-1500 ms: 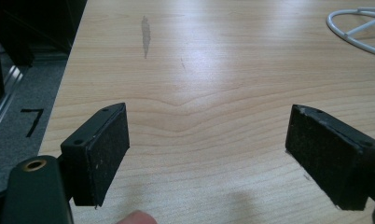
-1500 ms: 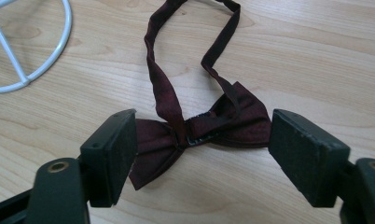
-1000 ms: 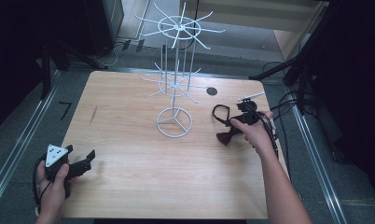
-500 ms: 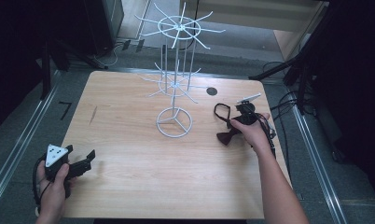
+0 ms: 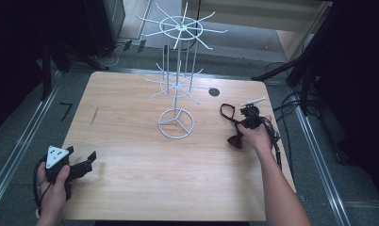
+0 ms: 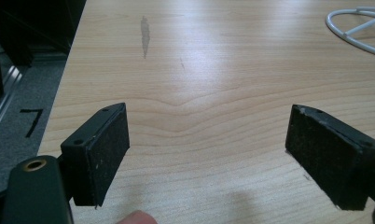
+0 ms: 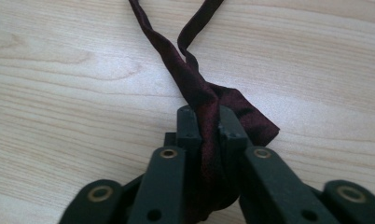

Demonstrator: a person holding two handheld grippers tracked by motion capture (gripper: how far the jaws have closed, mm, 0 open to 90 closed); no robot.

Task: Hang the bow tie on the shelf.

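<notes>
— See the right gripper (image 7: 209, 135)? Its jaws have just been closing, and now they pinch the dark red bow tie (image 7: 209, 100) tight, the fabric bunched between the pads at the bottom centre of the right gripper view.

— Yes. In the high view the tie (image 5: 234, 139) lies at the right of the table (image 5: 131, 197), one end under the hand (image 5: 254, 134) and its black strap loop (image 5: 226, 112) trailing toward the upper left.

— So what worries you?

— The grip, mostly. It looks as if it has only a fold of slippery cloth (satin, I would guess), so on a lift the fold could slide out and the tie drop back onto the wood.

— And the strap?

— It hangs loose. If the tie is meant for the white wire rack (image 5: 177, 84) in the middle of the frame, that loop could snag one of the lower arms, and a tug might tip the rack, since it stands only on its light ring base (image 5: 176, 123).

— What about the other one?

— The left gripper (image 6: 209, 149) stands wide open with nothing between its pads, low at the bottom left of the high view (image 5: 86, 165), well apart from the tie. It is too far off to steady the rack or catch the strap if anything slips.
</notes>
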